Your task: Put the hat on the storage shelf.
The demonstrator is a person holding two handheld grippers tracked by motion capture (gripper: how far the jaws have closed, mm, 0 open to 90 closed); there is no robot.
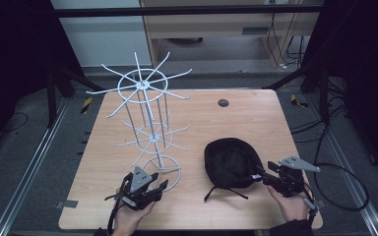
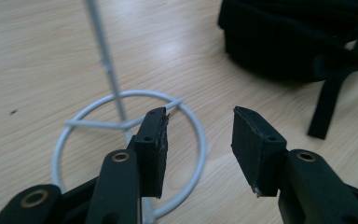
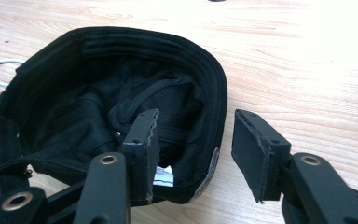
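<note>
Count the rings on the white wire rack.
3. The top ring sits among the upper spokes, a smaller middle ring among the lower spokes, and the base ring lies on the table, beside the left tool.

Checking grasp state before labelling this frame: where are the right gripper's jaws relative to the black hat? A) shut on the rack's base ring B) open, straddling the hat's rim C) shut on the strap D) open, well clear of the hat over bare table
B: in the right gripper view the right gripper is open, one jaw over the inside of the upturned black hat, the other outside its rim.
</note>
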